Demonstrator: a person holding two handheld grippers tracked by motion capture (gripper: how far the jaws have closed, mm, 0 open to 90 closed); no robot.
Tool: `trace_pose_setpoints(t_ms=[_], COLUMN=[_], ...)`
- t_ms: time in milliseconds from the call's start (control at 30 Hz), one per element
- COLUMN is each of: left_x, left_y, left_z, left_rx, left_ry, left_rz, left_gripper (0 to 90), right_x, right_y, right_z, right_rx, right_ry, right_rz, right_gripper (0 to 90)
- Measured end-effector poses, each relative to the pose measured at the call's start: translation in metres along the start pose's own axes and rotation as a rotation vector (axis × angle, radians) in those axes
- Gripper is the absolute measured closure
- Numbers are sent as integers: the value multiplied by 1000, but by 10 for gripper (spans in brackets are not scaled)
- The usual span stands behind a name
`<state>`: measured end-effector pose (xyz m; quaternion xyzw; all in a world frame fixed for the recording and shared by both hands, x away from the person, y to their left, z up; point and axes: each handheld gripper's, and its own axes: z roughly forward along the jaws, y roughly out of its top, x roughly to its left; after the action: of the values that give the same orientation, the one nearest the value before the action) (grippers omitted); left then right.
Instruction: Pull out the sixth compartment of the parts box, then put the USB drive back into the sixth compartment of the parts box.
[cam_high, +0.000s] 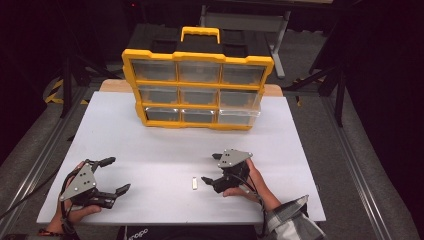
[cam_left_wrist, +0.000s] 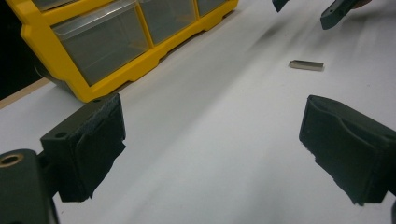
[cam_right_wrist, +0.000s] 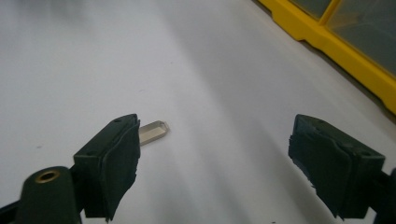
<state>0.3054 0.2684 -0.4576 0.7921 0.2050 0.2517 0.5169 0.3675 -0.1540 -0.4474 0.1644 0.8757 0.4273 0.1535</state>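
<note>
A: Small metal piece (cam_high: 194, 183)?
B: Flat on the white table (cam_high: 150, 150), near edge, just left of the right gripper (cam_high: 212, 169). Both it and the left gripper (cam_high: 116, 175) released, jaws wide, holding nothing.

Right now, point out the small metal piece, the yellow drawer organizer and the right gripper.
small metal piece (cam_high: 194, 183), high view, its middle.
yellow drawer organizer (cam_high: 198, 83), high view, frame bar between the upper drawer rows.
right gripper (cam_high: 212, 168), high view, midway between its fingertips.

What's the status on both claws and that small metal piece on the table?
Left claw open, empty, off to the side. Right claw open, empty, beside the metal piece. Piece lies flat on the white table, ungripped. Nothing between them.
</note>
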Motion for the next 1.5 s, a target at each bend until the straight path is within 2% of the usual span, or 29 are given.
trace_pose_setpoints(t_ms=[100, 200, 400, 633, 733, 833, 933, 967, 1033, 1267, 1333, 1500], left_x=[0, 0, 3, -2, -4, -3, -2, -3, -3, -3, -3, -3], left_y=[0, 0, -1, 1, 2, 2, 1, 1, 2, 3, 3, 3], left_z=[-1, -2, -1, -1, -1, -1, 0, 0, -1, -3, -3, -4], left_rx=[-1, -3, -2, 6, 7, 3, 3, 6, 5, -5, -3, -5], left_ry=[6, 9, 4, 4, 1, -2, -5, -4, -5, -2, -2, -2], left_rz=[-1, -4, -13, 13, 15, 9, 8, 10, 13, 16, 15, 13], left_gripper=[78, 78, 77, 67, 64, 60, 60, 60, 60, 60, 60, 60], right_x=[4, 4, 9, 13, 17, 18, 18, 18, 20, 22, 22, 21], right_y=[2, 3, 5, 6, 7, 8, 11, 12, 14, 16, 15, 11], right_z=[3, 2, 4, 6, 7, 11, 15, 16, 18, 28, 31, 38], right_rx=[23, 10, 16, 39, 53, 58, 77, 82, 82, 100, 113, 139], right_ry=[17, 29, 57, 70, 85, 101, 117, 141, 154, 161, 183, 176], right_rz=[-16, -9, -50, -79, -97, -94, -123, -116, -124, -130, -124, -115], right_gripper=[195, 193, 190, 199, 202, 208, 248, 258, 256, 259, 271, 275])
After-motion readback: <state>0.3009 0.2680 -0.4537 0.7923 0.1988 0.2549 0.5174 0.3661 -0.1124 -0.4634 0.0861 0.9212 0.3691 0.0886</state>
